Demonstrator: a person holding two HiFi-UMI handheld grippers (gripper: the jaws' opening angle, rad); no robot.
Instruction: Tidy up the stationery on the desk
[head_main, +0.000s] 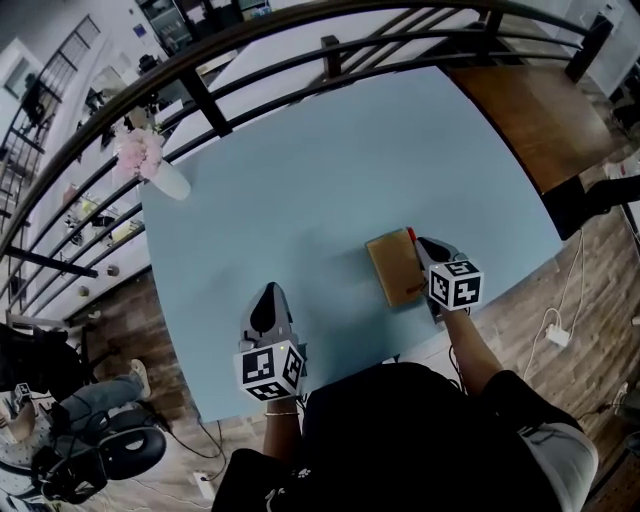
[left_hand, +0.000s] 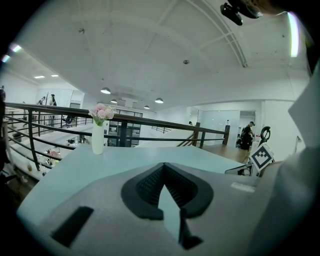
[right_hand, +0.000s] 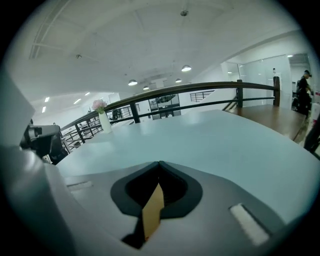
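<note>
Two grippers work over the blue desk (head_main: 330, 150), and the step in hand looks like taking hold of its one stationery item. At the near left, the left gripper (head_main: 269, 292) hovers with its jaws pressed together on nothing, seemingly idle. Further right, a tan notebook (head_main: 392, 265) lies by the desk's near right edge. It is thin and card-covered, with a small red bit at its far corner. The right gripper (head_main: 424, 243) sits at the notebook's far right side, jaws closed on a tan sliver of it, probably the cover's edge. The next move calls for a steady lift that keeps that thin edge from slipping, and then somewhere to put the notebook.
</note>
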